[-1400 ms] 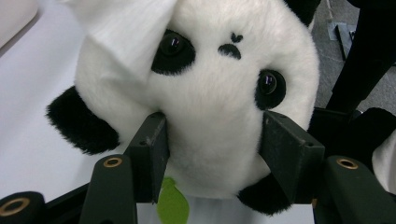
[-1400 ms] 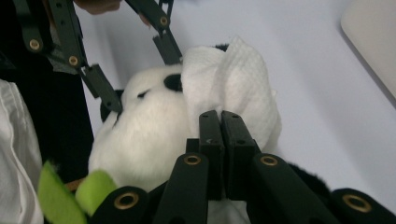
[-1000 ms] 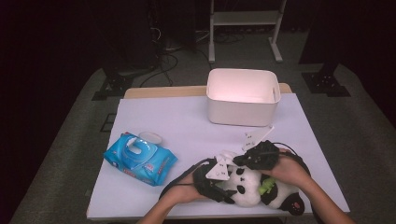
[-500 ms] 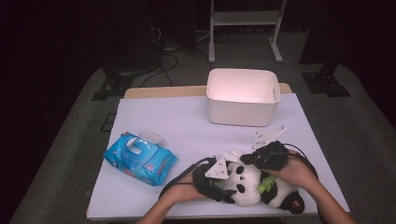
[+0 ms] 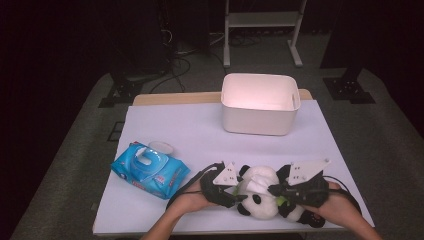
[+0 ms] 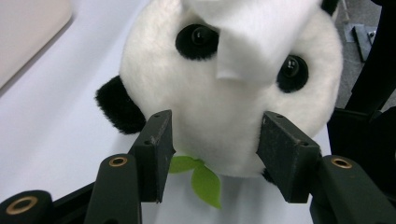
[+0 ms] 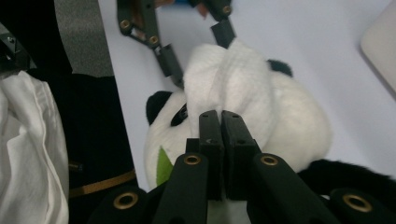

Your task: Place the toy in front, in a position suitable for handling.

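The plush panda [image 5: 262, 197] lies near the front edge of the bench [image 5: 200, 130], toward its right corner, with a white wipe [image 6: 254, 32] draped across its face. It looks light, soft and squashy: the fur will give under a squeeze, so a hold on the round head or the body should be firm without harm, while the small ears and the green leaf [image 6: 198, 175] at its neck would likely slip or tug.

The left tongs [image 6: 215, 140] stand about half open with their 2 pads pressed into the lower sides of the head, and they have just been closing on it. The right tongs [image 7: 219, 123] are closed, pinching the wipe where it lies over the head.

Beyond the toy, a blue pack of wet wipes [image 5: 150, 170] lies near the front left corner, and a white plastic bin [image 5: 260, 102] stands at the back edge, well apart from both.
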`<state>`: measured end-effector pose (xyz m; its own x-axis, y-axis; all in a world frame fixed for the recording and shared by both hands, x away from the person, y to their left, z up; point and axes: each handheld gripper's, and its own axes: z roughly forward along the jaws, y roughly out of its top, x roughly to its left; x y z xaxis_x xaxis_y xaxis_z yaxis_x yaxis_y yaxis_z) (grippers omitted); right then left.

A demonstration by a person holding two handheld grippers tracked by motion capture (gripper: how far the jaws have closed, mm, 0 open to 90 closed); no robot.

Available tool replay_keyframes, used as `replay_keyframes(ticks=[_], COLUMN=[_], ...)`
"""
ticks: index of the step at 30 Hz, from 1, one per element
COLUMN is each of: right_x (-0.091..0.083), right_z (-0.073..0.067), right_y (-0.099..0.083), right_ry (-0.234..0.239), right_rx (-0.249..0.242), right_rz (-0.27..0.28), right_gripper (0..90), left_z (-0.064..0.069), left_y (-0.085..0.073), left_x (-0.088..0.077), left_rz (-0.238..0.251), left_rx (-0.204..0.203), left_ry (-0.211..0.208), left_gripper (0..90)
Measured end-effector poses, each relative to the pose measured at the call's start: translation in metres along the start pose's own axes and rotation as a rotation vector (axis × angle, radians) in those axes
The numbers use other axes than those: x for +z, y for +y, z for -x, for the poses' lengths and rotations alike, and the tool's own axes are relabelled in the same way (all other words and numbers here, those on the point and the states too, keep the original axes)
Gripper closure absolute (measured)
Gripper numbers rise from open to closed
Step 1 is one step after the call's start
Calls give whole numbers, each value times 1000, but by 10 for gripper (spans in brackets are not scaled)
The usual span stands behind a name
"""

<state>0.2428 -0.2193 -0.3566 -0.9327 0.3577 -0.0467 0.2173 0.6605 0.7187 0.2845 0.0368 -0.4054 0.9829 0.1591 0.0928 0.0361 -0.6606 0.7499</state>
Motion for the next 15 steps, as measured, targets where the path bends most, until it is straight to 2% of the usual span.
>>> replay_keyframes(ticks=[4,7,10,15], right_x=[10,16,14,6], right_z=[-4,-6,-3,14], right_y=[2,8,12,12], right_ry=[-1,33,13,-44], right_rx=[-18,-25,-43,-3], right_rz=[11,13,7,40], right_gripper=[873,874,875,874], left_z=[1,1,2,5], left_y=[1,1,1,2], left_x=[3,3,4,4], left_rz=[-3,1,4,1], left_rx=[0,-3,-5,8], left_ry=[-3,-17,-24,-30], left_gripper=[449,448,440,434])
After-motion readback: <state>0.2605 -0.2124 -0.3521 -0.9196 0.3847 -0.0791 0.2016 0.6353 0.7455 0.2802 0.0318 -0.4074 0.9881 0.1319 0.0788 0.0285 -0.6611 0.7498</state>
